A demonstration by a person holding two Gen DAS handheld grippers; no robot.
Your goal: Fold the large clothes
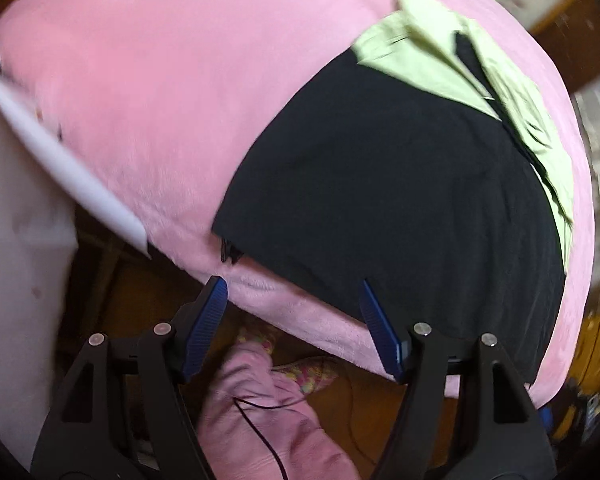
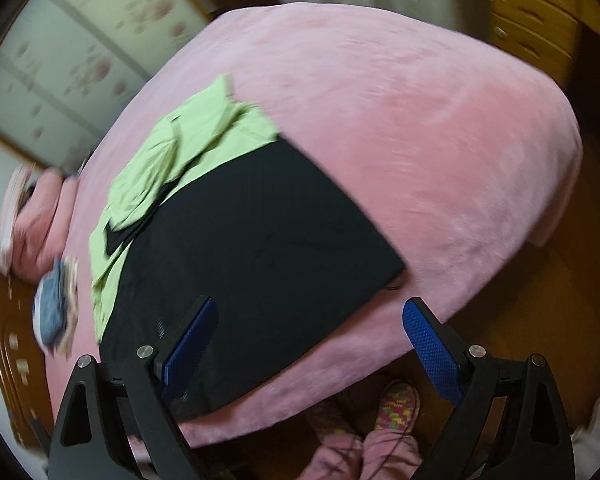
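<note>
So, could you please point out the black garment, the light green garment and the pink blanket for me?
black garment (image 2: 260,236): right wrist view, middle of its flat panel.
light green garment (image 2: 188,136): right wrist view, its rumpled upper part.
pink blanket (image 1: 160,80): left wrist view, bare area left of the clothes.

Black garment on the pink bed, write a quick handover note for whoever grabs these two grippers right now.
Left gripper: open, empty, hovering over the near bed edge by the black garment's corner.
Right gripper: open, empty, above the garment's near edge.
The black garment lies flat on the pink blanket as a neat rectangle; whether it is already folded cannot be told. A light green garment lies crumpled at its far end, partly overlapping it.
Left to do: any further folds on the black piece, then the green one.
</note>
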